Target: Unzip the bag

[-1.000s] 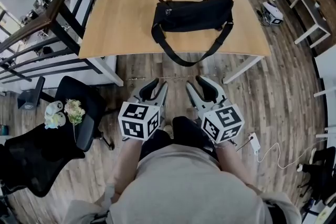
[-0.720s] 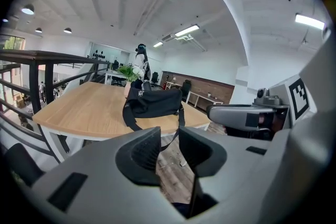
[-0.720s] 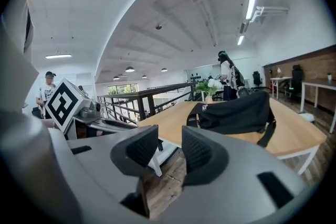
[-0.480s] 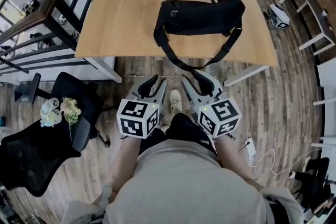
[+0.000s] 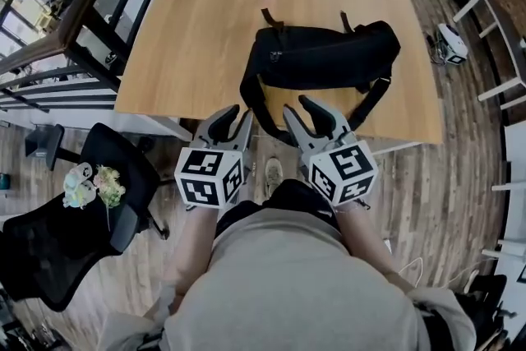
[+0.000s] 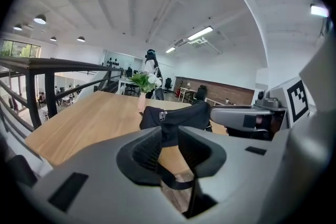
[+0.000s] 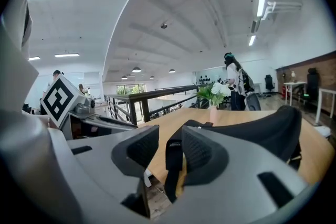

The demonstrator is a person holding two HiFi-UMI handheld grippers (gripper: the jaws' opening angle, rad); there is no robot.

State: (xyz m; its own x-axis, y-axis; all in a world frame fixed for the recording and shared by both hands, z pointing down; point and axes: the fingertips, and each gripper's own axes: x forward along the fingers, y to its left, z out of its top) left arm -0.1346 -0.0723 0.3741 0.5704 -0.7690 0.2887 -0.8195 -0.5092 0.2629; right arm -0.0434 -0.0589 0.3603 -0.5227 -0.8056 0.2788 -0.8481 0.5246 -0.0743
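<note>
While the bag [image 5: 325,55] lies on the surface [image 5: 189,37], my left tongs [image 5: 235,116] and right tongs [image 5: 302,108] hover part-open, empty, at its near edge.

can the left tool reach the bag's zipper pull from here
Probably yes. The left tool is at the near edge of the table, short of the bag; the zipper pull faces it across open wood, only the hanging strap lying close by. Its jaws are closing with nothing between them.
</note>
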